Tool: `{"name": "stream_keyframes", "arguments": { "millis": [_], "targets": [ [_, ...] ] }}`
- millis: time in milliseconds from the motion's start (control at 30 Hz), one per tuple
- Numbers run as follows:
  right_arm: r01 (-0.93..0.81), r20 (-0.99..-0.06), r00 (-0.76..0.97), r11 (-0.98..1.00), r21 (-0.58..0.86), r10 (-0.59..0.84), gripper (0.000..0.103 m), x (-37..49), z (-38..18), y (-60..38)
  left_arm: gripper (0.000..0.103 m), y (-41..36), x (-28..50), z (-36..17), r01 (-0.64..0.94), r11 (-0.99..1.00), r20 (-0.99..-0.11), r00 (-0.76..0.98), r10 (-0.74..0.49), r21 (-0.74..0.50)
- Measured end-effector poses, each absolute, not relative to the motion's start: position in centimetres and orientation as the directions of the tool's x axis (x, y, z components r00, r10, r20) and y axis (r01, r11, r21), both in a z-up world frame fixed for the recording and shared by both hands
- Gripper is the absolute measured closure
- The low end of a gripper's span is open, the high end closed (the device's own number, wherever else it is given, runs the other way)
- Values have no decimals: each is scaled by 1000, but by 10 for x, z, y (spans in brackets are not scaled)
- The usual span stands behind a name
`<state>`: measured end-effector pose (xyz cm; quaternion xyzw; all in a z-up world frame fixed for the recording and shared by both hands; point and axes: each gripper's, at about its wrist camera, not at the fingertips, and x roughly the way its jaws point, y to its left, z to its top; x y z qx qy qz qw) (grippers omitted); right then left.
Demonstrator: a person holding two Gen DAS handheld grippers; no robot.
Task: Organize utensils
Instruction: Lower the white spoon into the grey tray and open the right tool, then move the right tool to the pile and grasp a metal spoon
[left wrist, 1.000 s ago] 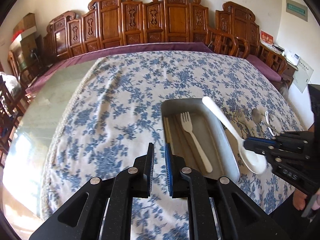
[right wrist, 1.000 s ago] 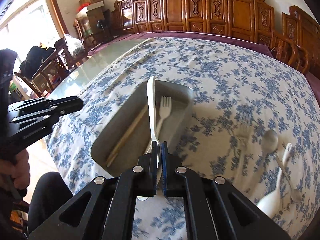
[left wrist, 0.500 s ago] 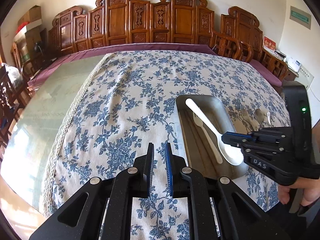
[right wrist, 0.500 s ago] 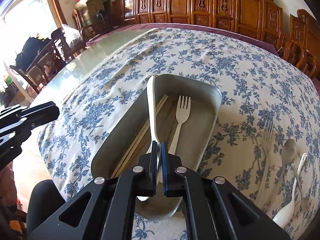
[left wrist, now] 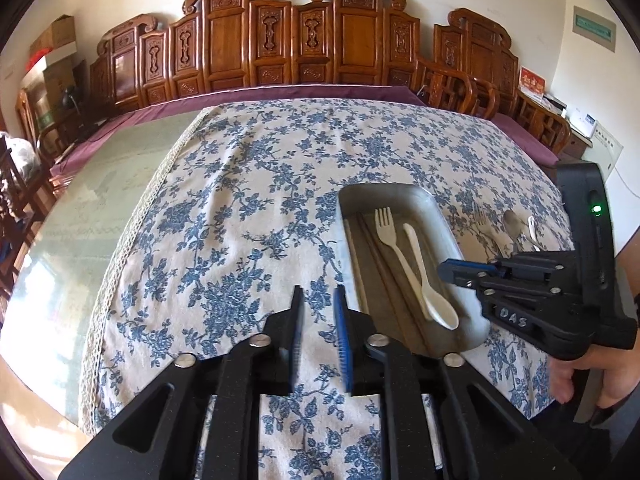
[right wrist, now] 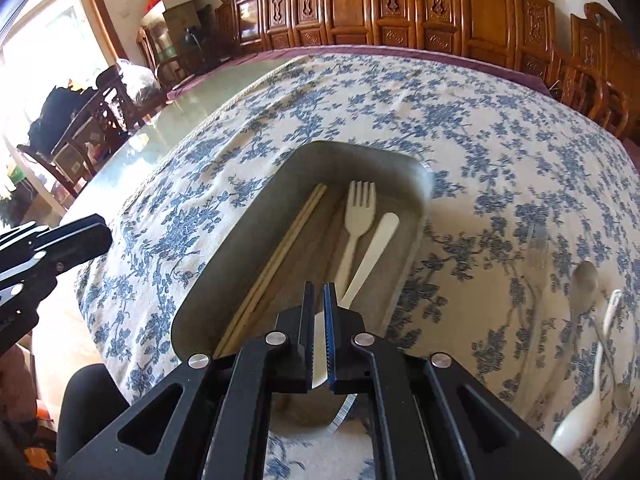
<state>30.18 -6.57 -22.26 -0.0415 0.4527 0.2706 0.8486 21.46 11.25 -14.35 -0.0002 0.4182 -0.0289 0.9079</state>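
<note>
A grey metal tray (left wrist: 448, 216) (right wrist: 256, 216) lies on the floral tablecloth. In it lie wooden chopsticks (right wrist: 276, 260), a white fork (left wrist: 394, 244) (right wrist: 356, 224) and a white spoon (left wrist: 428, 280) (right wrist: 372, 252). The spoon rests flat in the tray, free of the fingers. My right gripper (right wrist: 319, 292) (left wrist: 452, 272) hovers over the tray's near end, jaws slightly apart and empty. My left gripper (left wrist: 318, 304) is open and empty over the cloth, left of the tray.
Right of the tray on the cloth lie a clear fork (right wrist: 536, 240), a metal spoon (right wrist: 584, 280) and a white ladle spoon (right wrist: 580, 412). Carved wooden chairs (left wrist: 304, 40) line the far side. Bare glass tabletop (left wrist: 88, 208) lies left.
My right gripper lowered the white spoon into the tray beside the fork and let go of it. My left gripper's jaws have opened a little wider.
</note>
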Motion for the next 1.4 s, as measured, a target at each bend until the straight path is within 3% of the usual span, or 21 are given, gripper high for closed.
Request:
{"name": "stream_keyframes", "arguments": {
  "millis": [367,633,867,1000,1267,1400],
  "targets": [
    [-456,-735,551,880,133,396,97,278,-192,-142,67,79,206,-136,106,994,-742,666,-80,-12],
    [-393,-713,615,915,92,336,97,276,-176,-200,65,48,216,-129,128,992,-734,672,-99,-16],
    [-295,-709,662,954,54,245,97,279,-168,-276,41,17,218,-127,160,987,-730,672,-127,-25],
    [-249,-723,661,968,41,201,97,280,-175,-312,35,2,218,-133,169,985,-736,662,-141,-37],
    [-239,-765,621,971,23,171,83,278,-211,-344,33,-32,222,-152,197,980,-766,625,-151,-33],
    [-225,-784,604,974,3,142,71,286,-230,-354,33,-47,223,-159,209,977,-775,613,-154,-28]
  ]
}}
